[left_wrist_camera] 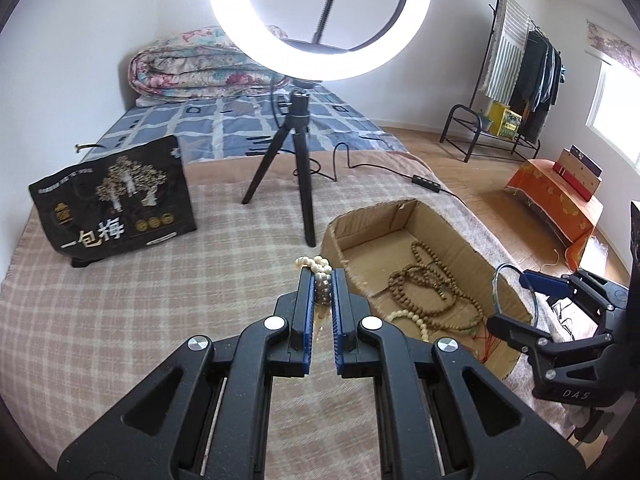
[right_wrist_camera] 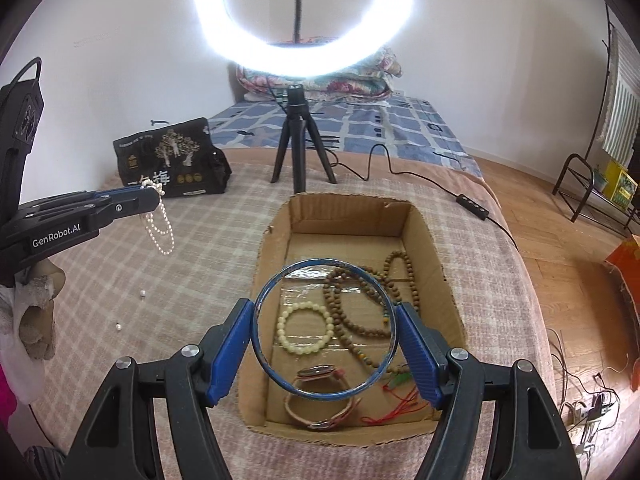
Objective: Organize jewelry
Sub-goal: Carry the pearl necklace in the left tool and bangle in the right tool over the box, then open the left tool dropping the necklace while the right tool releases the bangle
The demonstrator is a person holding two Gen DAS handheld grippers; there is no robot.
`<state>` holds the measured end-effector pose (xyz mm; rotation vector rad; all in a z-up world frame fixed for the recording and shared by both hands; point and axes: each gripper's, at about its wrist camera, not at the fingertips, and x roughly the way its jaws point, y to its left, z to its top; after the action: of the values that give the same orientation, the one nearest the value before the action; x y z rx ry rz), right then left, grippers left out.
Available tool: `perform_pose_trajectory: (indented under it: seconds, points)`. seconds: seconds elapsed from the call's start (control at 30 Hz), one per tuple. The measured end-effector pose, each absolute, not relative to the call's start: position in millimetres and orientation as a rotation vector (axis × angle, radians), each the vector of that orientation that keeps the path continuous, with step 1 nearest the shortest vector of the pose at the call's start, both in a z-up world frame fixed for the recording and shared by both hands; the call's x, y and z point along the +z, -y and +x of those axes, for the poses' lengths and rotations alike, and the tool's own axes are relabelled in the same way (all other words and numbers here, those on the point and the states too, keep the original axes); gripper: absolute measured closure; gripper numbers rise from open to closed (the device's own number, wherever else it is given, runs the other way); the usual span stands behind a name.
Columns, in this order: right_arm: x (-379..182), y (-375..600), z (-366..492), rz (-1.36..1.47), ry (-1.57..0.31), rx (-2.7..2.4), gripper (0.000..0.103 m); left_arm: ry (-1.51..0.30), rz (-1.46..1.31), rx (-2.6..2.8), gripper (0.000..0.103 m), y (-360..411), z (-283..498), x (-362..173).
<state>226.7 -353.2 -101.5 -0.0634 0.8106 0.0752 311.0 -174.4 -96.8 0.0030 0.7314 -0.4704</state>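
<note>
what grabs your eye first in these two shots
The glaring ring light on its small black tripod dominates the top centre. Below it, the right gripper clamps a blue bangle over the cardboard box of beads, while the left gripper dangles a pearl necklace left of the box.
</note>
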Motion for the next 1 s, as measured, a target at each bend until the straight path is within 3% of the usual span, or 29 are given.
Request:
perform_pose_trajectory:
  seconds: [1.0]
  points:
    - [-130,400,259,-0.019,-0.870,0.018,0.029,-0.748,0.049,-0.518,0.097,259,352,-108]
